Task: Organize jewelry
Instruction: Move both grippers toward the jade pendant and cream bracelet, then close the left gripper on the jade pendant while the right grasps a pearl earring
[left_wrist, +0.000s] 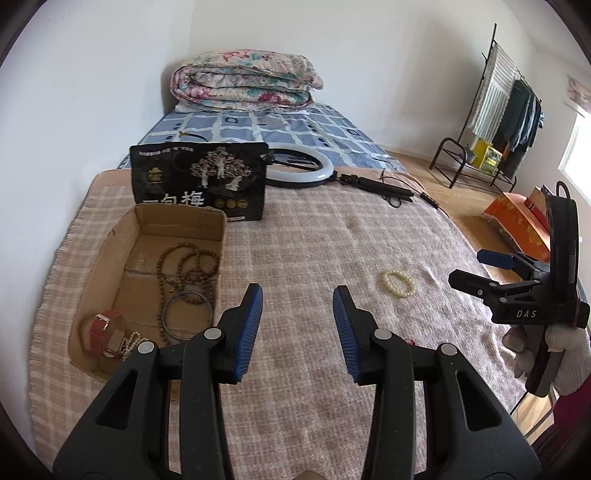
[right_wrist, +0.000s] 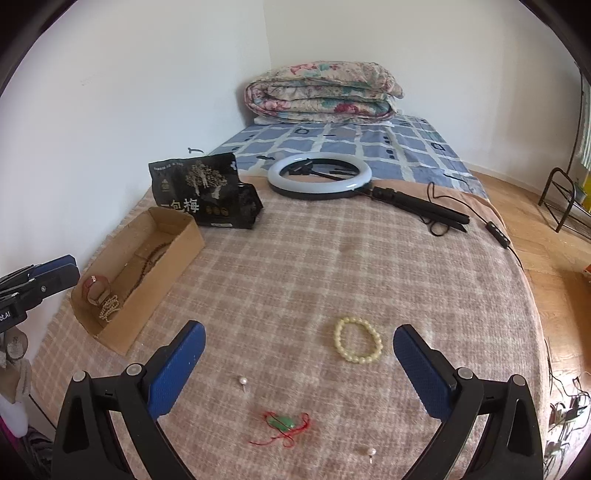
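My left gripper is open and empty over the checked blanket, just right of a cardboard box. The box holds a wooden bead necklace, a dark bangle, a red watch and a pearl string. A cream bead bracelet lies loose on the blanket, just ahead of my right gripper, whose jaws stand wide open and empty. Below it lie a green pendant on red cord and two pearl studs.
A black snack bag stands behind the box. A ring light with its stand and cable lies at the back. A folded quilt sits on the blue sheet. The wall runs along the left; the bed edge and wooden floor are on the right.
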